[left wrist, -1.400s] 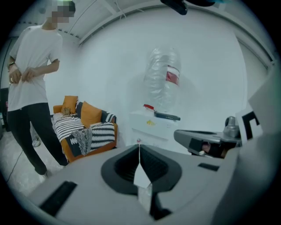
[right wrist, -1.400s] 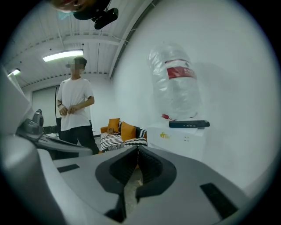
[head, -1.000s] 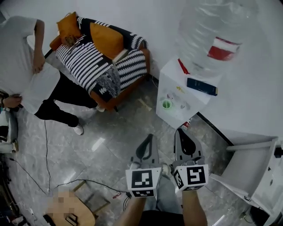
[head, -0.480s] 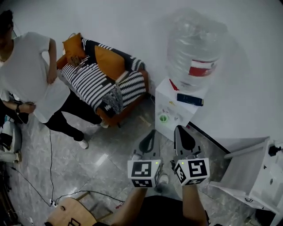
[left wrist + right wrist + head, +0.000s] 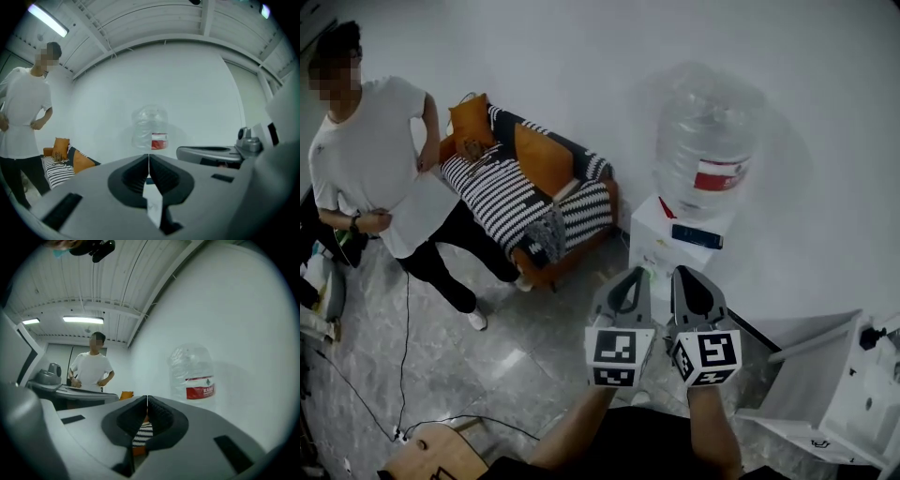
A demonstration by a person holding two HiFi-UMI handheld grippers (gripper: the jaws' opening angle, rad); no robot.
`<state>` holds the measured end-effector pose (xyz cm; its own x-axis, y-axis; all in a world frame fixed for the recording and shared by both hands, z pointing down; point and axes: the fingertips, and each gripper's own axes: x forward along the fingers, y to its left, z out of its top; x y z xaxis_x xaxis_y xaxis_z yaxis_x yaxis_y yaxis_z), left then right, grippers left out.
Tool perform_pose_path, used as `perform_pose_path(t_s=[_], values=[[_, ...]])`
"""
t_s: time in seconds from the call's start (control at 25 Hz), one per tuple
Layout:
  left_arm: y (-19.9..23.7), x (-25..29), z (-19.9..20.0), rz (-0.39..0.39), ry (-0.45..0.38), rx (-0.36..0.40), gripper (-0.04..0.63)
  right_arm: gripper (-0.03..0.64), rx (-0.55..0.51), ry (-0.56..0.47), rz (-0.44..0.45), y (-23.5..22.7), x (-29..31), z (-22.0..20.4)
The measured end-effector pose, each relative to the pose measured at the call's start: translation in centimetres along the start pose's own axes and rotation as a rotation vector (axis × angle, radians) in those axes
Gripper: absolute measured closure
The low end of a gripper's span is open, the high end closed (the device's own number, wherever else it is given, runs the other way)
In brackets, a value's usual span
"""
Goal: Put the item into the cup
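Observation:
No cup or loose item shows clearly. In the head view my left gripper (image 5: pixel 628 277) and right gripper (image 5: pixel 685 275) are held up side by side, both shut with nothing in them, pointing at a white water dispenser (image 5: pixel 661 239). The dispenser carries a large clear bottle (image 5: pixel 708 141) with a red label. In the left gripper view the left gripper (image 5: pixel 149 158) has its jaws pressed together, and the bottle (image 5: pixel 150 129) stands straight ahead. In the right gripper view the right gripper (image 5: pixel 147 400) is likewise closed, with the bottle (image 5: pixel 194 373) to its right.
A person in a white T-shirt (image 5: pixel 375 159) stands at the left. A sofa (image 5: pixel 534 202) with a striped blanket and orange cushions is beside the dispenser. White furniture (image 5: pixel 853 384) is at the right, a wooden chair (image 5: pixel 441 455) at the bottom left, and a cable (image 5: pixel 403 375) lies on the floor.
The head view has tilted upward, so the person, sofa and bottle sit lower and farther. Both grippers have risen toward the dispenser and now cover its front.

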<state>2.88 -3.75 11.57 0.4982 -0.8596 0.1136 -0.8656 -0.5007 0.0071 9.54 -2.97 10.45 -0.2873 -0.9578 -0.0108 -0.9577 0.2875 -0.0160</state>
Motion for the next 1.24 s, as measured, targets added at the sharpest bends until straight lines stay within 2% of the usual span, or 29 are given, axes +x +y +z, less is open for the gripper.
perform_pose_path(t_s=[0.64, 1.04, 1.24], values=[[-0.8, 1.7, -0.2, 0.036, -0.012, 0.009, 0.581, 0.607, -0.006, -0.015, 0.047, -1.6, 0.8, 0.5], [-0.5, 2.3, -0.2, 0.049, -0.012, 0.016, 0.581, 0.607, -0.077, -0.018, 0.053, -1.5, 1.5, 0.6], [-0.4, 2.5, -0.2, 0.05, -0.008, 0.021, 0.581, 0.607, -0.076, -0.016, 0.059, -1.4, 1.7, 0.6]])
